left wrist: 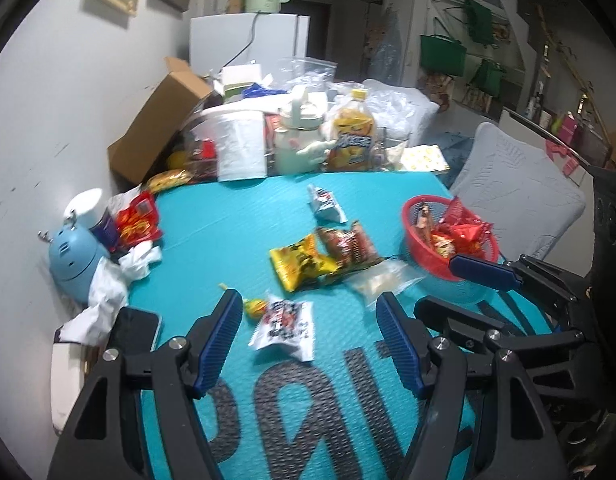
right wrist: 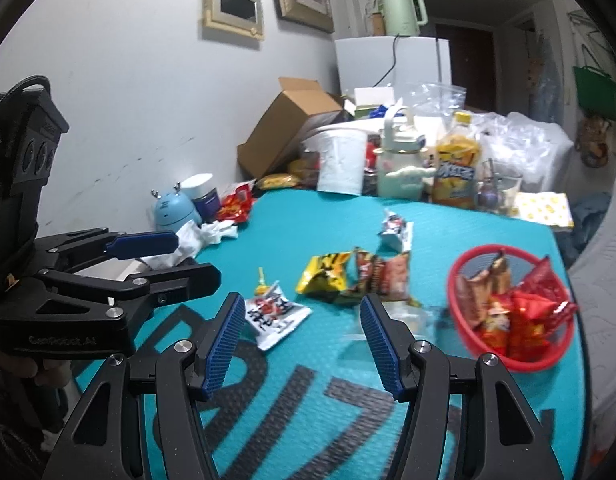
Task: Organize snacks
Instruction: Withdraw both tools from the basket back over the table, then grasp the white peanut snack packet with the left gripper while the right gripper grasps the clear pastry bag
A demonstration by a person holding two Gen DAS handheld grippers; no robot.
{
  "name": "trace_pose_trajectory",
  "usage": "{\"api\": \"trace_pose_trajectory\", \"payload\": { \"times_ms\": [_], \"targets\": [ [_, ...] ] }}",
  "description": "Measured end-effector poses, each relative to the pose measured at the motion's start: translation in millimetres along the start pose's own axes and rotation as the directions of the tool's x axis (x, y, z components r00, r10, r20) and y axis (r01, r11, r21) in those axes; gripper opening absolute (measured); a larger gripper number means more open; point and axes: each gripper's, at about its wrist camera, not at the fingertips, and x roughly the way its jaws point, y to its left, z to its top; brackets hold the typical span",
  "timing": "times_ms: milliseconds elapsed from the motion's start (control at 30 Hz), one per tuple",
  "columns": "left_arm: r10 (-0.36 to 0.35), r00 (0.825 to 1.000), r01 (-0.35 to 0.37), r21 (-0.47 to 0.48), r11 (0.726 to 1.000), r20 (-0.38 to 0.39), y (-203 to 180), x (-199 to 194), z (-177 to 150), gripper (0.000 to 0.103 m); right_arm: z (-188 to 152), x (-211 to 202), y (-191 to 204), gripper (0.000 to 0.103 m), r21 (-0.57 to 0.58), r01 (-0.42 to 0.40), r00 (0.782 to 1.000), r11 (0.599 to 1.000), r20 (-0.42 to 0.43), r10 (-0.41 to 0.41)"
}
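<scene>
Loose snacks lie on the teal mat (left wrist: 228,232): a white packet with red and black print (left wrist: 284,324) (right wrist: 272,314), a small yellow candy (left wrist: 254,306), a yellow packet (left wrist: 300,260) (right wrist: 328,276), a brown-red packet (left wrist: 348,244) (right wrist: 384,276), a white-blue packet (left wrist: 326,204) (right wrist: 394,230) and a clear bag (left wrist: 384,280). A red basket (left wrist: 412,208) (right wrist: 456,280) at the right holds several red packets. My left gripper (left wrist: 308,304) (right wrist: 196,258) hovers open over the white printed packet. My right gripper (right wrist: 302,304) (left wrist: 456,284) is open and empty, just left of the basket.
Clutter lines the far edge: a cardboard box (left wrist: 156,128), a white jug (left wrist: 296,140), an orange juice bottle (left wrist: 352,136) and plastic bags. At the left sit a blue humidifier (left wrist: 74,260), crumpled tissues (left wrist: 140,260) and a phone (left wrist: 134,328). A grey cushioned chair (left wrist: 516,192) stands right.
</scene>
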Motion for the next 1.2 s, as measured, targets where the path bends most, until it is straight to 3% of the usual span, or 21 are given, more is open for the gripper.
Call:
{"api": "trace_pose_trajectory", "payload": {
  "times_ms": [600,1000,1200],
  "targets": [
    [-0.031,0.993,0.019,-0.112,0.994,-0.110,36.2,56.0,-17.8,0.068,-7.6,65.9,-2.4,0.060,0.014,-0.007,0.993,1.000,-0.121,0.008],
    [-0.093,0.972,0.058,-0.164,0.985,-0.215,43.1,107.2,-27.5,0.068,-15.3,98.2,-20.6,0.060,0.033,0.022,0.980,0.999,-0.196,-0.015],
    [-0.100,0.961,0.059,-0.162,0.985,-0.258,41.1,129.5,-28.7,0.068,-17.4,106.5,-37.7,0.060,0.048,0.078,0.975,0.996,-0.213,-0.066]
  ]
}}
